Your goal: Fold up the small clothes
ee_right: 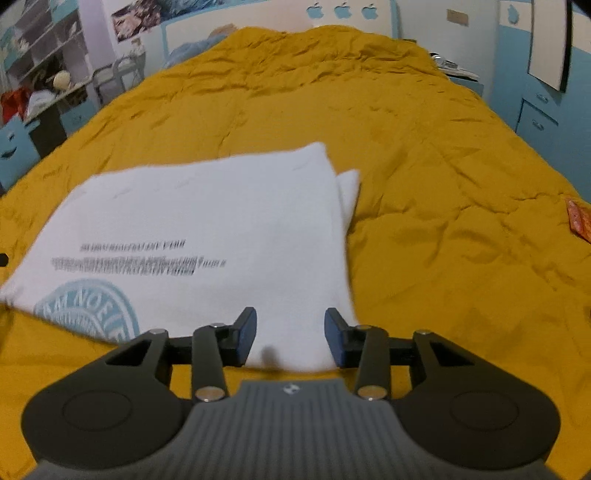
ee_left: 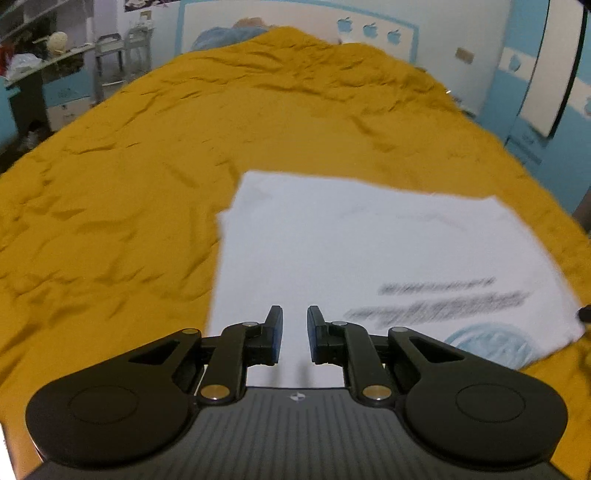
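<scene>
A white folded T-shirt (ee_left: 369, 258) (ee_right: 207, 229), with black lettering and a pale blue round logo, lies flat on the mustard-yellow bedspread (ee_left: 147, 166) (ee_right: 443, 184). My left gripper (ee_left: 295, 315) hovers over the shirt's near left part. Its jaws stand a narrow gap apart, with only the cloth below showing between them. My right gripper (ee_right: 291, 315) hangs over the shirt's near right corner, jaws wide apart and nothing between the pads. In the right wrist view a lower layer of the shirt sticks out at the far right corner.
The wrinkled bedspread stretches far ahead to a white headboard (ee_right: 280, 18) with blue apple stickers. Shelves and a cluttered desk (ee_right: 40, 92) stand at the left, blue cabinets (ee_right: 546, 110) at the right. A small orange-red item (ee_right: 578, 219) lies at the bed's right edge.
</scene>
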The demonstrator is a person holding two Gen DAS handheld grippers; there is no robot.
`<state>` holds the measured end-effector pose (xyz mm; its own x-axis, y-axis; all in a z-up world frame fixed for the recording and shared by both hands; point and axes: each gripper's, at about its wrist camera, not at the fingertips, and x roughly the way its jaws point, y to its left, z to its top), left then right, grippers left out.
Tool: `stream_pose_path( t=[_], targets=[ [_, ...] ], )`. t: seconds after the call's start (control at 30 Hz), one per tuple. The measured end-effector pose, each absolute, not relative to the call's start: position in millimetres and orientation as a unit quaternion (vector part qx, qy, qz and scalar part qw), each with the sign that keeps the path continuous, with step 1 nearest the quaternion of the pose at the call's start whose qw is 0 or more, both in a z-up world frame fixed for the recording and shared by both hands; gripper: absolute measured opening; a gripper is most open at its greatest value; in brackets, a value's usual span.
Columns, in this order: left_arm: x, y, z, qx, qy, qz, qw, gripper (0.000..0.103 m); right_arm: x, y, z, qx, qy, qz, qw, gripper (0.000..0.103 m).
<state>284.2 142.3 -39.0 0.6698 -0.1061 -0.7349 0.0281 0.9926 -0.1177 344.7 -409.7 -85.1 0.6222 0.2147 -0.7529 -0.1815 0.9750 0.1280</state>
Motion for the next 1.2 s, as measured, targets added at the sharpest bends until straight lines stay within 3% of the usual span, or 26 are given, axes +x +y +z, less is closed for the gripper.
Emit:
stream_pose_path(
  t=[0.1, 0.4, 0.77, 1.2],
  targets=[
    [309, 117, -34, -0.036, 0.402, -0.058, 0.913, 0.016, 359, -417, -78, 0.034, 0.412, 0.101, 0.905, 0.064],
    [382, 50, -60, -0.024, 0.417, -0.103, 0.903, 0.021, 429, -419, -82, 0.03, 0.427, 0.117, 0.896, 0.081],
    [450, -2, -96, -0.059, 0.43, -0.146, 0.889, 0.021, 504, -436, -122, 0.085, 0.47, 0.106, 0.872, 0.081],
    [486, -22, -122, -0.052, 0.432, -0.154, 0.887, 0.021, 533, -459, -150, 0.201, 0.458, 0.108, 0.859, 0.079]
  ],
)
